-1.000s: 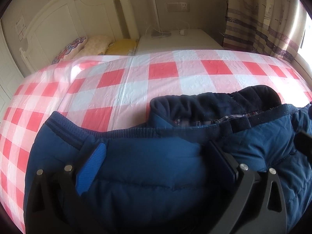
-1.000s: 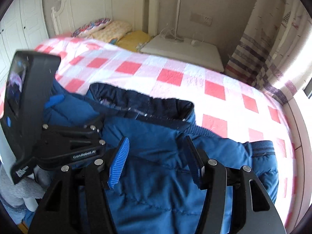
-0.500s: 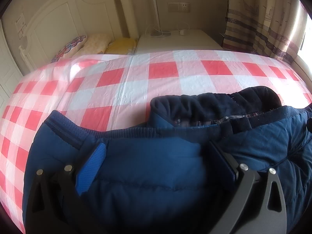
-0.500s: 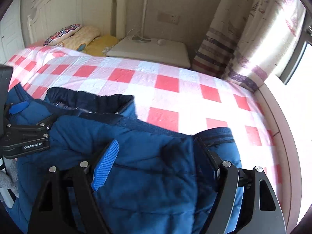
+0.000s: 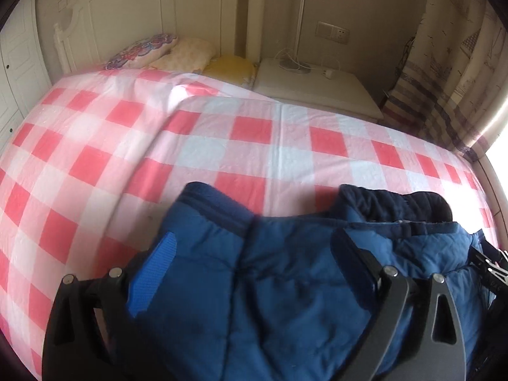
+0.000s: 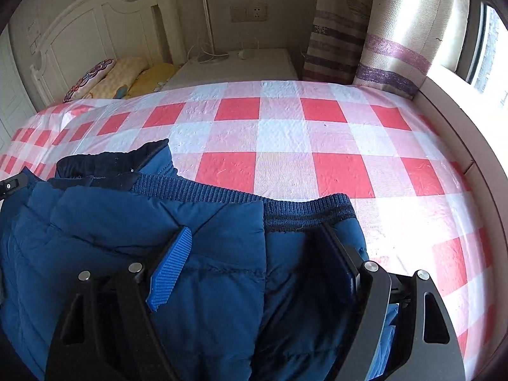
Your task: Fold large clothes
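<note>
quilted, puffy blue jacket (image 6: pixel 203 254) with ribbed hem on checked bedsheet (image 6: pixel 285 146); right gripper (image 6: pixel 254 254) and left gripper (image 5: pixel 254 260) both spread wide over it, pads clear of it.

The blue jacket (image 5: pixel 285 301) runs off the bottom edge in both views. It hides the bed (image 6: pixel 285 146) beneath, and the left view is blurred.

- A blue padded jacket (image 5: pixel 285 285) is seen spread on the red-and-white checked bed cover (image 5: pixel 222 133).
- The left gripper (image 5: pixel 254 263) is held over it, jaws wide apart, jacket fabric bunched between them.
- Pillows (image 5: pixel 177 52) are stacked by the white headboard (image 5: pixel 127 16).
</note>
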`<state>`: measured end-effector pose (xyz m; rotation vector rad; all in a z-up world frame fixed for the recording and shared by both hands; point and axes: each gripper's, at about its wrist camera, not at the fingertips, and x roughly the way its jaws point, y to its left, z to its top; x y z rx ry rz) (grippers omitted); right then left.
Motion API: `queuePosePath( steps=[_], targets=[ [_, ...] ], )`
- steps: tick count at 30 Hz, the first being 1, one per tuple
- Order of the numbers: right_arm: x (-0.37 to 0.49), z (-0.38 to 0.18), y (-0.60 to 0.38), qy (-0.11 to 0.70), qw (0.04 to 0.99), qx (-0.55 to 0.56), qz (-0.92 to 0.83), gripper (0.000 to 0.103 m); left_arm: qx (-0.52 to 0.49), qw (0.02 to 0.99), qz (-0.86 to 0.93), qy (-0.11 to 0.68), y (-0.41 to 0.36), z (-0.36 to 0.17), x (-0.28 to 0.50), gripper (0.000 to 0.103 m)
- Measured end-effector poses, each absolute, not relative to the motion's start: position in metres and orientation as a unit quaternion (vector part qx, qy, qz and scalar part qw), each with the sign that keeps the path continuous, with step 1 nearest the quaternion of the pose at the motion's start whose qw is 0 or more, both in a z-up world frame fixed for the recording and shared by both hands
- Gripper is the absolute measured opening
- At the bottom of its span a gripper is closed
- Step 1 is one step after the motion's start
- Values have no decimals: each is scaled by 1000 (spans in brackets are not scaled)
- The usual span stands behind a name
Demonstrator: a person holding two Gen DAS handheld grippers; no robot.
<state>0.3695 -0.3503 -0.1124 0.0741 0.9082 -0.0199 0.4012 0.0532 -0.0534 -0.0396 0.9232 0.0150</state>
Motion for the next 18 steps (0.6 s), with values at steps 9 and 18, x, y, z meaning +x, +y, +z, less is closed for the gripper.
queuePosePath(
  steps=[9,18],
  targets=[
    [369,-113,-349,438,898,37,-8,78,-73,869,30,489,88,-91,412,98],
    [312,-42,-275,353,933,-57,52,77,35,935,-7,352,14,-11,353,99]
  ],
)
